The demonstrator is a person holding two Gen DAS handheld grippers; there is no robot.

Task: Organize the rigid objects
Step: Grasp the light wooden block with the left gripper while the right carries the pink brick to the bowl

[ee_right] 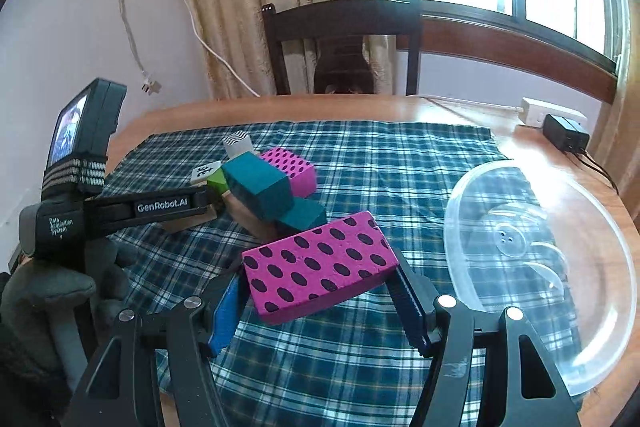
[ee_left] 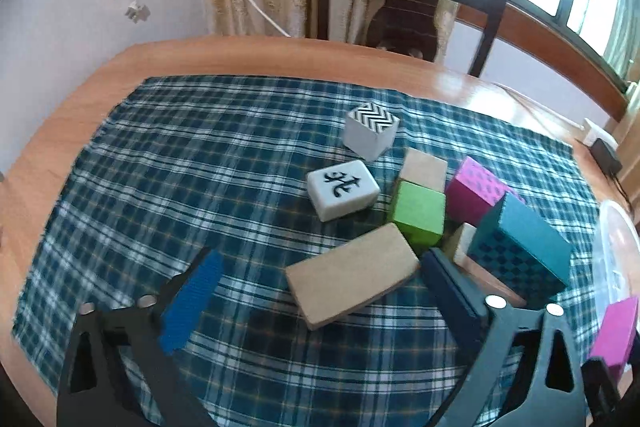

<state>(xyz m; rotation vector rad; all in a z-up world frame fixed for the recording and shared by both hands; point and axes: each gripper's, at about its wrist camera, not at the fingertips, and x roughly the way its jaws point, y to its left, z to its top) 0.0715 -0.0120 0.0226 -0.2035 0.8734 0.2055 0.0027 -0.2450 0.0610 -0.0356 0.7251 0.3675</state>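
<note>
Holding the pink spotted block (ee_right: pixel 320 263) across its short sides, your right claw (ee_right: pixel 320 303) is clenched on it, and the block hangs above the plaid cloth (ee_right: pixel 380 155) with its long axis running crosswise between the two fingers. The relation that governs the coming move is this: the clear plastic bowl (ee_right: pixel 600 307) lies directly to the right of the held block, near it and level with the claw, with nothing between them, so a sideways carry to the right should, in my judgement, bring the block over the rim. Your left claw (ee_left: pixel 320 291) is released, its jaws wide, and it straddles the plain wooden block (ee_left: pixel 352 279) without either pad pressing on it; that block lies flat on the cloth, its long axis slanting from lower left to upper right between the fingers. Beyond it sits the remaining cluster: a green cube (ee_left: pixel 418 213), a mahjong tile (ee_left: pixel 342 189), a zigzag-topped white cube (ee_left: pixel 372 131), a second pink spotted block (ee_left: pixel 478 193) and a teal block (ee_left: pixel 524 247) resting partly on other pieces. The teal block stands just beside the left claw's right finger and may be nudged on closing. The table (ee_left: pixel 240 55) edge, a chair (ee_right: pixel 344 39) and a power adapter (ee_right: pixel 566 137) lie well apart.
</note>
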